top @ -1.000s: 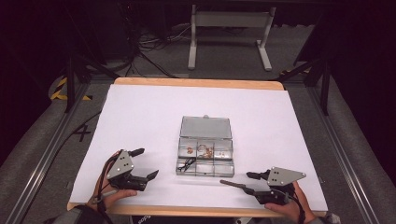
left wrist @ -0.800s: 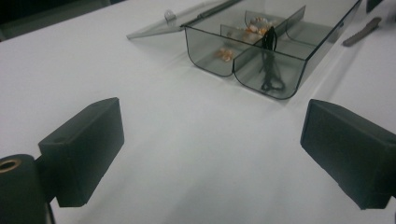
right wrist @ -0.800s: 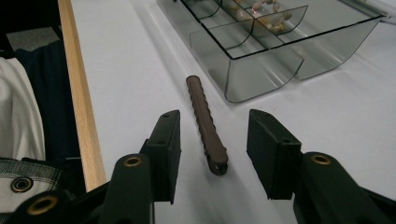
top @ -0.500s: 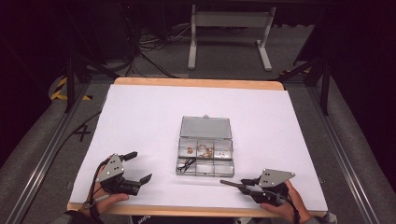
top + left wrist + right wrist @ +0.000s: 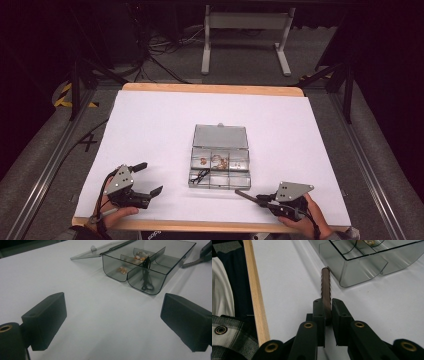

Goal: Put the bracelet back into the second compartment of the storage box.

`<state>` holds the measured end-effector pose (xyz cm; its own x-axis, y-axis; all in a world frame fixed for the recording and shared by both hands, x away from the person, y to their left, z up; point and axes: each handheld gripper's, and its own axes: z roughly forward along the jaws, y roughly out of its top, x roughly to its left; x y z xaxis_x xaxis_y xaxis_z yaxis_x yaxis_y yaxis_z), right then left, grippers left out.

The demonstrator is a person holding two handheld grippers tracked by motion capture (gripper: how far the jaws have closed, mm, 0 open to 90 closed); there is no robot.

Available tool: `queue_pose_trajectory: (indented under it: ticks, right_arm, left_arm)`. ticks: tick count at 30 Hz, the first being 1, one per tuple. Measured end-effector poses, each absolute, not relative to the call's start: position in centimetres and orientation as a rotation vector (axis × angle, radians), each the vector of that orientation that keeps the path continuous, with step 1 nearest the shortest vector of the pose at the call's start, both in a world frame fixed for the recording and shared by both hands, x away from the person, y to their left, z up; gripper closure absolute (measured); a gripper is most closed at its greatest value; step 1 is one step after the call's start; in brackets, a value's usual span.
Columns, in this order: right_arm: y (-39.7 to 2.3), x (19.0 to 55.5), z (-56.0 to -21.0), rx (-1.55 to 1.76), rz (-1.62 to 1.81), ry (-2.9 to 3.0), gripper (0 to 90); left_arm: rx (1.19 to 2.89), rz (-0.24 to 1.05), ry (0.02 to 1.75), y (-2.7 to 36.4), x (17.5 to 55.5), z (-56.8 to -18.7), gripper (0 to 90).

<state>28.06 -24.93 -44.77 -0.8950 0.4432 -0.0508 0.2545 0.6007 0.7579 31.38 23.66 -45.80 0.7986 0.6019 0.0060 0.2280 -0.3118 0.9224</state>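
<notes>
my right gripper is clamped on a thin brown ridged stick, which pokes forward from the jaws toward the near right corner of the box. in the right gripper view the stick's tip sits just beside the box's near wall, and i can't tell whether it touches. my left gripper is spread wide with nothing between the jaws, resting low near the front left of the counter, well apart from the box.

the box stands in the middle of the counter with its lid already folded back flat behind it, so opening is done. small orange and pale beads lie in the middle compartments and a dark wiry piece leans in a near one. i judge the stick is meant to go into one of the compartments; that is not yet done, since it is outside the box and in my grip. i'd guess we're partway: tool in hand, placement left.

hard to read: what the stick really is, a hairpin, a bar or a tool, since its rear end is buried between the jaws. the beads are too small and blurred to count. the far compartments are cut off in both gripper views, and from the high view their contents blur together. both forearms run out of the frame at the bottom edge.
</notes>
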Motion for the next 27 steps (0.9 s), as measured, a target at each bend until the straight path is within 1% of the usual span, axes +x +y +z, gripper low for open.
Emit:
queue_pose_trajectory:
  ticks: [15, 27]
  right_arm:
    - [-25.0, 27.7, -44.3, 0.535, 1.193, 2.622, 82.2]
    - [-23.9, 27.6, -44.6, 0.48, 1.179, 2.672, 81.7]
  left_arm:
    - [1.896, 0.427, 0.622, 23.7, 31.4, -45.8, 7.8]
    - [1.903, 0.43, 0.62, 23.6, 31.4, -45.8, 7.9]
